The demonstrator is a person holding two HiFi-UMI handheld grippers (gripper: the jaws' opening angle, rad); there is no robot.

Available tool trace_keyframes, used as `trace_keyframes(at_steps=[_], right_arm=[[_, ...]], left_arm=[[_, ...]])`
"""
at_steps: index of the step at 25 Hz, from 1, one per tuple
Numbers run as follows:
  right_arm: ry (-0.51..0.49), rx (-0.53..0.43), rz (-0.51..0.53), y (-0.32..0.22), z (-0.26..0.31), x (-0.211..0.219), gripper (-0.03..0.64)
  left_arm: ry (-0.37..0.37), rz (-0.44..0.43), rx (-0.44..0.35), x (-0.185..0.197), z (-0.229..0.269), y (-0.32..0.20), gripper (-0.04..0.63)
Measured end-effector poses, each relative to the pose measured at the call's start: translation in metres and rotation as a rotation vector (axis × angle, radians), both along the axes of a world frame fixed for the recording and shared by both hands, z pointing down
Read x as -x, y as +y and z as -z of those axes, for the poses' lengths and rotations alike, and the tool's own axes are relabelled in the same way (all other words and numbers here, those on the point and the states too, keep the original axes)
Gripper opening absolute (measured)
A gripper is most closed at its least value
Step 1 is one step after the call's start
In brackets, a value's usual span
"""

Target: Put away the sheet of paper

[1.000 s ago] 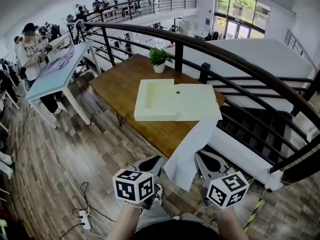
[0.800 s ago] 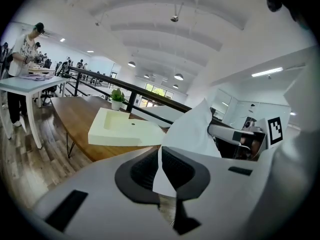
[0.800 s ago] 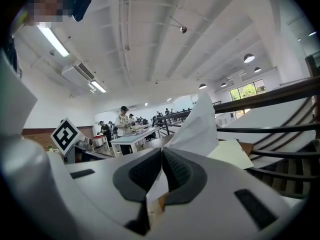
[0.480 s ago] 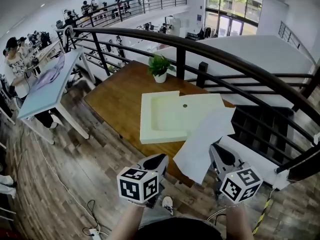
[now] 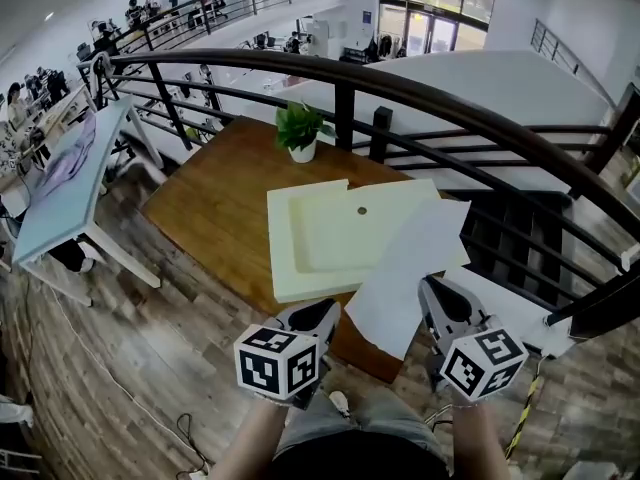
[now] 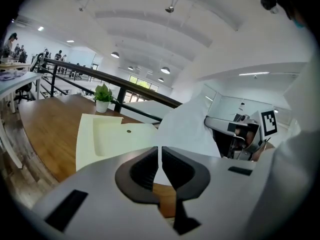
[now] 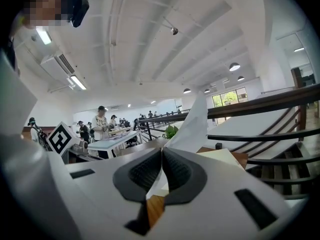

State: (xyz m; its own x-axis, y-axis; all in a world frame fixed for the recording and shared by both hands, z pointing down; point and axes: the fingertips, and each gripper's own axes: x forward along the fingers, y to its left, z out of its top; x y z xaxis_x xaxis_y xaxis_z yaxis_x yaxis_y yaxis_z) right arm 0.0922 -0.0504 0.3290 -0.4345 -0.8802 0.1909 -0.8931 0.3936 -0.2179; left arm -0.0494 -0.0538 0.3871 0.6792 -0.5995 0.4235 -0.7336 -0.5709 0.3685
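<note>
Left gripper [image 5: 328, 310]: I read its jaws pinched together on the near-left edge of the sheet of paper [image 5: 410, 268]; right gripper [image 5: 430, 286]: clamped tight on the right edge | sheet: held up between both (slanting); far end over the near right corner of the cream tray [image 5: 305, 238] | wooden table [image 5: 210, 198]: bears tray; potted plant [image 5: 300, 128]

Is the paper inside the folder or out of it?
Out. The paper is held up in the air, pinched in the right gripper, on the near side of the open folder.
</note>
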Motion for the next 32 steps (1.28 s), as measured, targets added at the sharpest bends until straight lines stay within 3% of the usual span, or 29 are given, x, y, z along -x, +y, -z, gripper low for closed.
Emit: trace_keyframes(at_steps=[7, 21, 32], right_arm=[[0.012, 0.01, -0.006, -0.017, 0.0, -0.005, 0.031], [-0.016, 0.02, 0.098, -0.094, 0.008, -0.022, 0.031], [0.007, 0.051, 0.143, -0.146, -0.007, -0.046, 0.031]], left_arm=[[0.014, -0.013, 0.026, -0.005, -0.009, -0.015, 0.034], [0.024, 0.125, 0.043, -0.006, -0.012, -0.069, 0.034], [0.014, 0.179, 0.075, -0.024, -0.024, -0.1, 0.034]])
